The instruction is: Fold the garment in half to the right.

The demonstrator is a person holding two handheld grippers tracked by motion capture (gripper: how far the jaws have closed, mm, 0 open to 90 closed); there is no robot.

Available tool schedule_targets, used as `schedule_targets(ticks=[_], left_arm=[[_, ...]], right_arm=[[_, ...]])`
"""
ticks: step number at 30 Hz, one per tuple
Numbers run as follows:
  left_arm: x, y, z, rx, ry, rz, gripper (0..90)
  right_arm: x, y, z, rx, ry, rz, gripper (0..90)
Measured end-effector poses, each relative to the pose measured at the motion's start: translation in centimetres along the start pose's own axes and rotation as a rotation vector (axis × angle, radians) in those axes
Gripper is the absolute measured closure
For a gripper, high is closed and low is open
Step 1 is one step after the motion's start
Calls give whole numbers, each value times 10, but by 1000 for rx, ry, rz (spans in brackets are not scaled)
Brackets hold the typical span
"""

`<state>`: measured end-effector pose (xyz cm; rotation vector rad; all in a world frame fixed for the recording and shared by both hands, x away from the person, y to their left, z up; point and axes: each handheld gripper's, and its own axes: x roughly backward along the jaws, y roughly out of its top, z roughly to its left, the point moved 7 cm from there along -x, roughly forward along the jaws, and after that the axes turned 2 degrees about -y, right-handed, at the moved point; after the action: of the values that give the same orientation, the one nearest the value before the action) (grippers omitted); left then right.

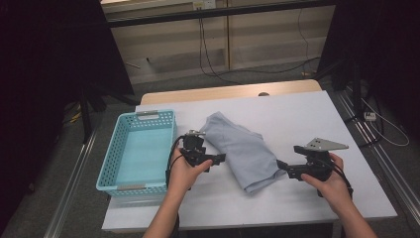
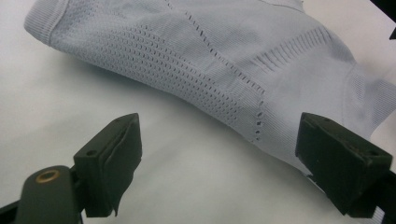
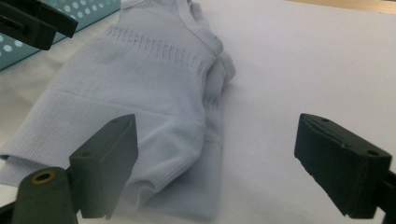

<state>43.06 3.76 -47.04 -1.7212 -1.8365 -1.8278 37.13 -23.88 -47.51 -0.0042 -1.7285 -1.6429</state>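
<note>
Between open hand-held grippers [image 1: 218, 158], folded garment [image 1: 240, 148]

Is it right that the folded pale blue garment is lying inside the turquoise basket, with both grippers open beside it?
Not quite. The high view shows the garment on the white table, right of the basket. The left gripper and right gripper are open.

No legible text or labels anywhere.

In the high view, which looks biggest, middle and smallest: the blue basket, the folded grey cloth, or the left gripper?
1. blue basket, the largest.
2. folded grey cloth, a bit smaller.
3. left gripper, clearly the smallest.
</note>
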Motion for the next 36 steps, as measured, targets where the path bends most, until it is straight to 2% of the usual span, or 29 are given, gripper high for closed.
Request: schedule_targets(ticks=[6,8,9,12,17,21,32,36], left_arm=[[-4,3,-7,14,-30,-3,147],[-6,4,-9,14,-28,-5,140],[-7,3,-10,3,-32,6,138],[-11,2,-13,6,-35,13,135],[-19,-1,-16,18,-32,32,130],[-24,-2,-20,27,-47,45,128],[-38,-7,-21,37,-44,66,120],[-40,-10,-20,54,-44,73,119]], right_arm=[[3,-6,-1,1,-15,2,133],[4,-7,0,2,-17,5,132],[5,-8,0,4,-19,5,130],[7,-10,0,3,-24,7,121],[11,-14,-1,0,-32,10,120],[14,-17,1,9,-31,17,118],[20,-22,-1,10,-43,22,116],[21,-23,-1,10,-43,26,116]])
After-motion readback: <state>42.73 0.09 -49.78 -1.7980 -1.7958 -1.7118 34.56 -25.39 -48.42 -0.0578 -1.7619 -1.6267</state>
